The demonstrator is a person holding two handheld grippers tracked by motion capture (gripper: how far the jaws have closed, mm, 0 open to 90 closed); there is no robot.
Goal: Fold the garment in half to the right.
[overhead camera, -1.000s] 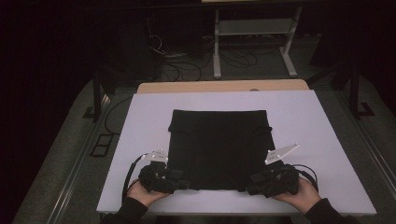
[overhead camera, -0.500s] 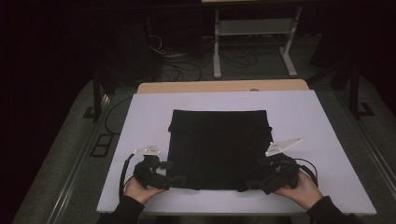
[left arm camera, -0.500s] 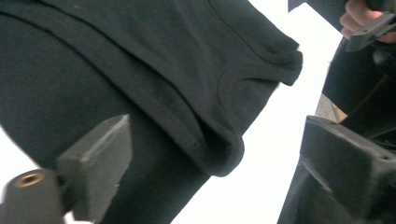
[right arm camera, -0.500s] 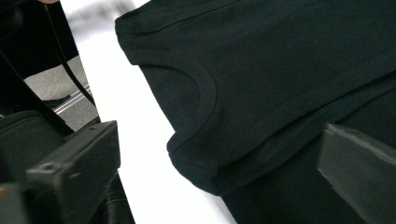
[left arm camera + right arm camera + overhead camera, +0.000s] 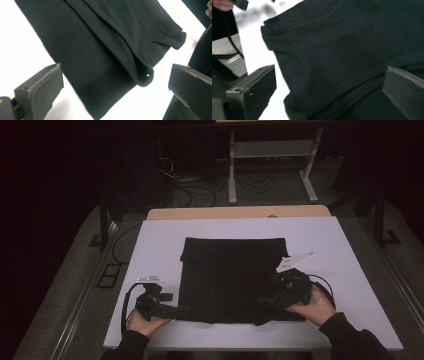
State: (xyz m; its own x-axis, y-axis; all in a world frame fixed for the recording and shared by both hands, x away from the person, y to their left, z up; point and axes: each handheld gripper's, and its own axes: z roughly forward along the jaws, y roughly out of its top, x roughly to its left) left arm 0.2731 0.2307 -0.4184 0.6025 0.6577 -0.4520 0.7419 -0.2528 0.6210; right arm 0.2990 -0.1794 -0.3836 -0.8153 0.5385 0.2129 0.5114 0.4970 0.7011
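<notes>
A black folded garment (image 5: 230, 270) lies flat in the middle of the white table (image 5: 160, 245). My left gripper (image 5: 181, 310) rests at its near left corner, and its jaws have just been opening. In the left gripper view the gripper (image 5: 112, 75) stands wide open with the garment's (image 5: 100, 37) hemmed corner lying loose between the jaws. My right gripper (image 5: 262, 302) hovers over the near right corner, its jaws also just opened. In the right gripper view the gripper (image 5: 329, 72) is wide open above the cloth (image 5: 362, 37), and the pads touch nothing.
A wooden board (image 5: 235, 212) edges the table's far side. Beyond it stand a metal frame (image 5: 270, 150) and floor cables (image 5: 190, 185). Bare white table surrounds the garment on the left, right and far sides.
Both grippers have opened and let go of the garment's near edge. The left one drew slightly left, and the right one lifted and shifted away from the corner.
</notes>
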